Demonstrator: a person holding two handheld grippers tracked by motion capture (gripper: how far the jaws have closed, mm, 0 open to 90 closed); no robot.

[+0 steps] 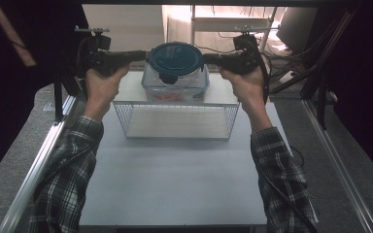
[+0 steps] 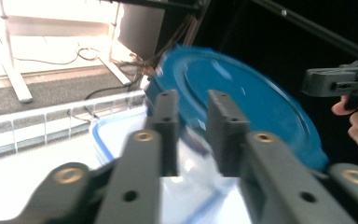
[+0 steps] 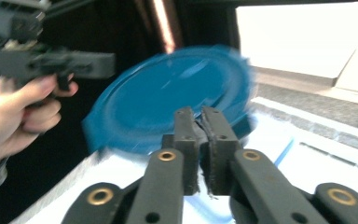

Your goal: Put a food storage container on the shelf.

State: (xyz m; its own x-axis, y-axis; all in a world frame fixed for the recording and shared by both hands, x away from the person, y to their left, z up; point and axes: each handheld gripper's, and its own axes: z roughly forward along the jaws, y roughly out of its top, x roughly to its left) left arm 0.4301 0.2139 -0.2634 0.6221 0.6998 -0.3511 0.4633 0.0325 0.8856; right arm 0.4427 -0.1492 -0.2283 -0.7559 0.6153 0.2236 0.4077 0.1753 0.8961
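Note:
A clear container [image 1: 175, 82] with a round blue lid [image 1: 175, 58] stands on top of a wire rack [image 1: 175, 121]. My left gripper [image 1: 143, 55] meets the lid's left edge. In the left gripper view its jaws [image 2: 193, 135] stand a narrow gap apart with the lid's rim [image 2: 261, 107] between them, and they look closed on it. My right gripper [image 1: 208, 58] comes in at the lid's right edge. In the right gripper view its jaws [image 3: 201, 140] are pressed together in front of the lid [image 3: 168, 102], and I make out nothing between them.
The rack stands on a white table top [image 1: 175, 179] with metal rails [image 1: 39, 160] down both sides. Dark frame posts [image 1: 58, 97] rise at the far corners. Cables [image 1: 281, 48] lie beyond the table's far right.

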